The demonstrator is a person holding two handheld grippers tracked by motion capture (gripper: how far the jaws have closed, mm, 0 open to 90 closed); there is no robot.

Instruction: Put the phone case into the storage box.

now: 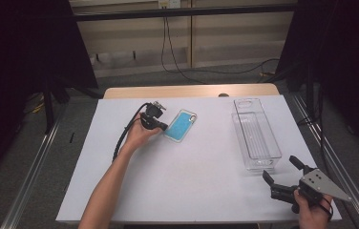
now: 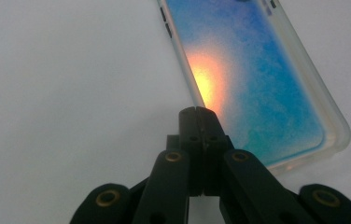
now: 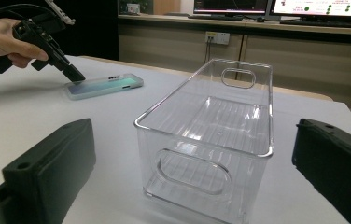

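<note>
my left gripper (image 1: 164,126), jaws together, tips at the long edge of the phone case (image 1: 181,125), centre-left on the worktop (image 1: 187,186). my right gripper (image 1: 282,175), jaws apart, waits lower right before the clear bin (image 1: 256,133); open sheet between.

A blue phone case (image 1: 181,125) with a clear rim lies flat, angled, on the white table (image 1: 177,181).

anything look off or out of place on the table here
Nothing stands out. The blue phone case lies flat on the white table, the clear bin stands upright and empty, and nothing looks spilled or broken.
</note>
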